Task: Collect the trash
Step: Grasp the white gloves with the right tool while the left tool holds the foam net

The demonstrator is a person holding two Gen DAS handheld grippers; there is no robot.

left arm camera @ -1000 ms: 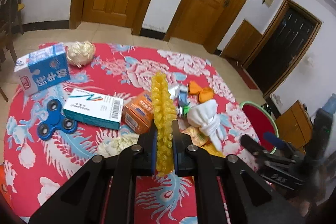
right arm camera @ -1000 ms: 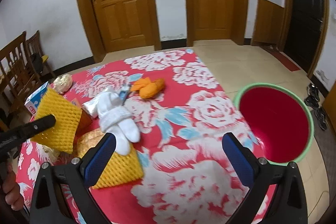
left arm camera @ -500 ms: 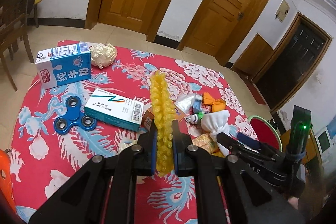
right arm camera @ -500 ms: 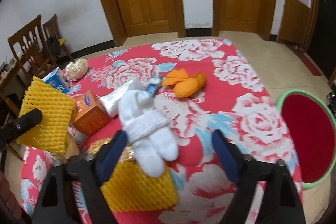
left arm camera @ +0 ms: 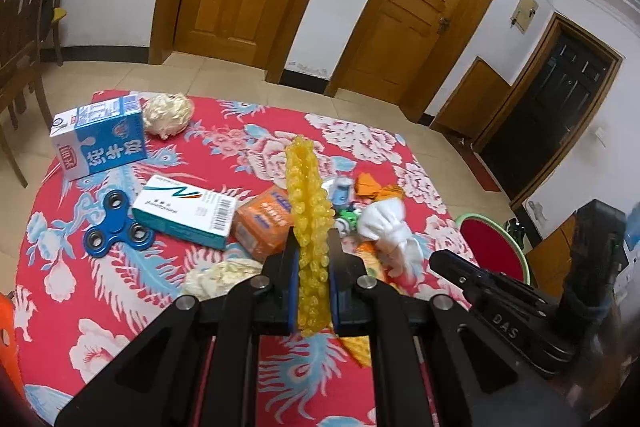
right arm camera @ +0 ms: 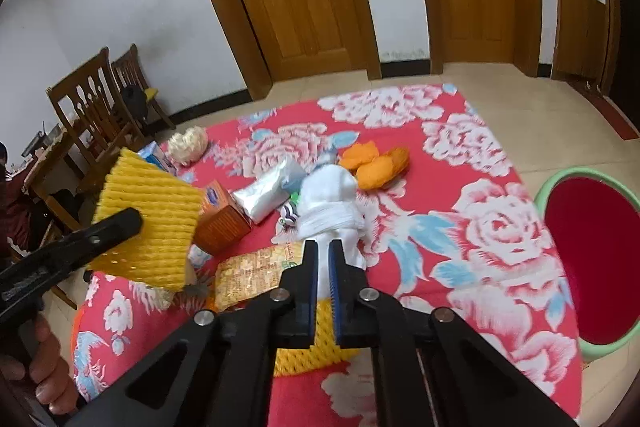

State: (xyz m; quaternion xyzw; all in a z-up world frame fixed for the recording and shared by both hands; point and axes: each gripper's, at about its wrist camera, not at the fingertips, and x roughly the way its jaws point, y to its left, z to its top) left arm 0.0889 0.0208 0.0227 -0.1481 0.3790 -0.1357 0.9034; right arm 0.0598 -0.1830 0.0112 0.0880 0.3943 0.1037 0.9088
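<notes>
My left jaws [left arm camera: 314, 269] squeeze the yellow net [left arm camera: 310, 223], and my right jaws [right arm camera: 323, 285] just pinched the white sock [right arm camera: 330, 207] by its tip, so it may slip out.

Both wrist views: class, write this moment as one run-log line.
left gripper: shut on yellow foam net | right gripper: fingers just closed on white cloth bundle

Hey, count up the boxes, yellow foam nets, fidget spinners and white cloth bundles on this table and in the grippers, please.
Boxes: 3 (milk carton, white box, orange box)
Yellow foam nets: 2 (held net, table net)
Fidget spinner: 1
White cloth bundle: 1
Total: 7
</notes>
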